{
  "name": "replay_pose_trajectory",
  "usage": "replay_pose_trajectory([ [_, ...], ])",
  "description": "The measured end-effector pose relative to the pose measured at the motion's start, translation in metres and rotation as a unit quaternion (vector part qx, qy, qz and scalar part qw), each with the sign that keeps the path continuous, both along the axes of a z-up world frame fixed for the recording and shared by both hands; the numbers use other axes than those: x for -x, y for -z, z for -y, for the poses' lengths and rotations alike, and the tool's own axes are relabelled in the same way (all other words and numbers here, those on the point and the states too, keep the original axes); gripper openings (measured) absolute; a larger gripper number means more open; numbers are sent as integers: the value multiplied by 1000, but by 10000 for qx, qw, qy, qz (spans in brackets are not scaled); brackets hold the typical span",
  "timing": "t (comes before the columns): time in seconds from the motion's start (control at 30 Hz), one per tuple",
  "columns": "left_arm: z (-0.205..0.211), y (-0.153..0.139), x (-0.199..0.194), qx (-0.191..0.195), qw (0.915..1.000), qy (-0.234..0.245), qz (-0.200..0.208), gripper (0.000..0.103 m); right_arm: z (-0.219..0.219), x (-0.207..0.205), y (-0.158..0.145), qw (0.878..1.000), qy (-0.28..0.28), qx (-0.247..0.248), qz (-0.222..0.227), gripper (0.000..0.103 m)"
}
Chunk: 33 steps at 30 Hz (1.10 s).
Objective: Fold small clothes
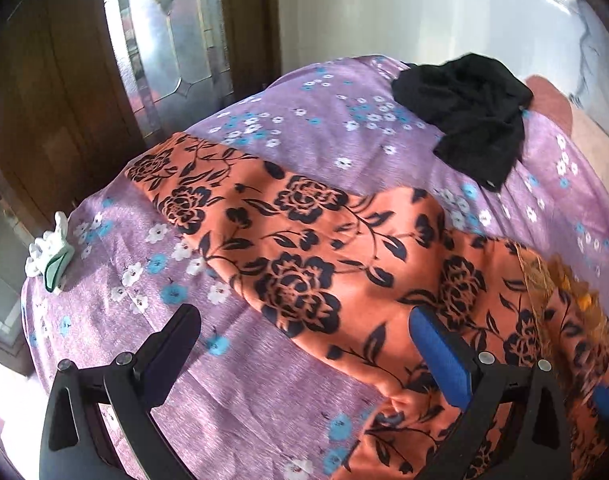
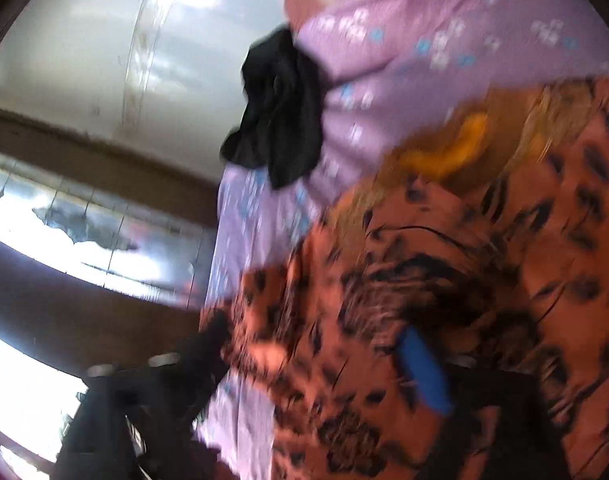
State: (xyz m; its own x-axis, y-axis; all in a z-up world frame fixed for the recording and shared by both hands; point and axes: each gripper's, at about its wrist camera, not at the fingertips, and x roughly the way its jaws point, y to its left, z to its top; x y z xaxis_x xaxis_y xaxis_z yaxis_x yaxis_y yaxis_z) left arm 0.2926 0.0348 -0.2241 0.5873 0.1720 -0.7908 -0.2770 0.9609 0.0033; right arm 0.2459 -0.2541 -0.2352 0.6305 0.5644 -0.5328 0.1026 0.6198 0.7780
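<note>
With both left gripper (image 1: 304, 332) and right gripper (image 2: 320, 344) jaws apart, empty, I flag risk: orange black-floral cloth garment (image 1: 304, 248) unpinned, fold may slip; right view blurred.

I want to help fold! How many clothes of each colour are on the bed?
Orange with black flowers: 1, orange flowered cloth
Black: 1, black garment
White and green: 1, small white-green piece
Yellow-brown: 1, yellow-brown cloth
Total: 4

Room was pretty bright: pale wall (image 1: 364, 12) behind the bed (image 1: 324, 120), dark wooden wardrobe (image 1: 56, 92) with a mirrored door panel (image 1: 172, 52) catching glare.
</note>
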Motion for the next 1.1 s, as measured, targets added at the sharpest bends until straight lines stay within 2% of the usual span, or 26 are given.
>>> replay_pose_trajectory([
  [0.07, -5, -2, -1, 141, 9999, -55, 12, 103, -14, 14, -4, 9996, -241, 137, 59, 90],
  [0.17, 2, -3, -1, 285, 9996, 40, 30, 103, -8, 33, -22, 9976, -288, -306, 554, 90],
  [0.27, 24, -4, 1, 100, 9993, 338, 100, 103, 4, 45, -40, 9935, -269, -641, 904, 90],
  [0.37, 47, -7, 6, -58, 9971, 697, 310, 103, 22, 55, -48, 9920, 42, -746, 1017, 90],
  [0.47, 71, -9, 12, -187, 9934, 1039, 443, 103, 47, 58, -40, 9945, 586, -577, 644, 90],
  [0.6, 91, 1, 10, -391, 9917, 1204, 237, 103, 74, 35, 17, 9864, 993, -1305, -74, 90],
  [0.7, 87, 5, 9, -592, 9923, 1070, 215, 103, 72, 6, 46, 9841, 1081, -1349, -398, 90],
  [0.77, 74, 5, 7, -713, 9939, 799, 261, 103, 61, -10, 54, 9821, 990, -1559, -374, 90],
  [0.83, 56, 5, 4, -746, 9956, 470, 314, 103, 39, -25, 49, 9798, 509, -1922, -194, 90],
  [0.93, 33, 0, 2, -546, 9978, 62, 362, 103, 12, -21, 2, 9728, -47, -2097, 988, 89],
  [0.97, 30, -1, 2, -441, 9983, 30, 389, 103, 8, -15, -17, 9711, -213, -1949, 1364, 89],
  [1.03, 31, -2, 4, -291, 9987, 86, 399, 103, 8, -5, -39, 9719, -350, -1597, 1691, 89],
  [1.1, 39, -2, 4, -312, 9986, 238, 352, 103, 19, 5, -43, 9813, -147, -1090, 1579, 89],
])
